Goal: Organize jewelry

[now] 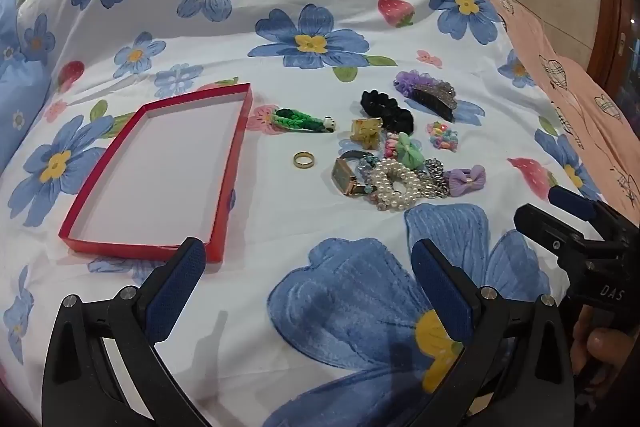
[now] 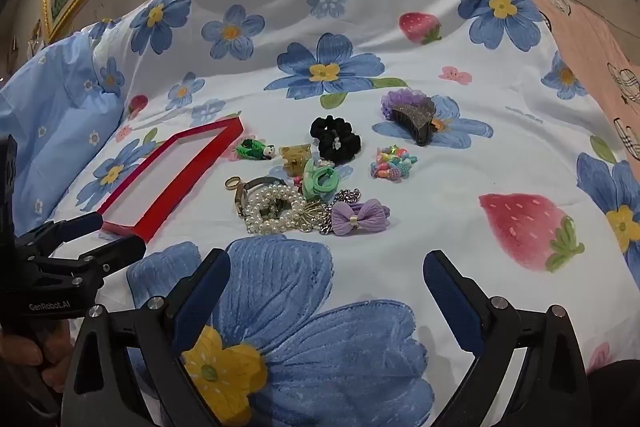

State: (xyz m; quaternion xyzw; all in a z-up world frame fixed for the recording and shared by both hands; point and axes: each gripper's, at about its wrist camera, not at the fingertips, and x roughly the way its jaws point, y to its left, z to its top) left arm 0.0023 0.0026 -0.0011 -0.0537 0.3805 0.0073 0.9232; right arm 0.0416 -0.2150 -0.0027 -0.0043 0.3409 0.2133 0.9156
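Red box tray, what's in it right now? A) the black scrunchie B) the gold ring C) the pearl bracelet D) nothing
D: the red box tray shows only its bare white floor; the gold ring, pearl bracelet and black scrunchie all lie on the sheet to its right.

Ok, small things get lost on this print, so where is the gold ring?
In the left wrist view the gold ring lies alone on the bedsheet, between the red tray on its left and the watch on its right.
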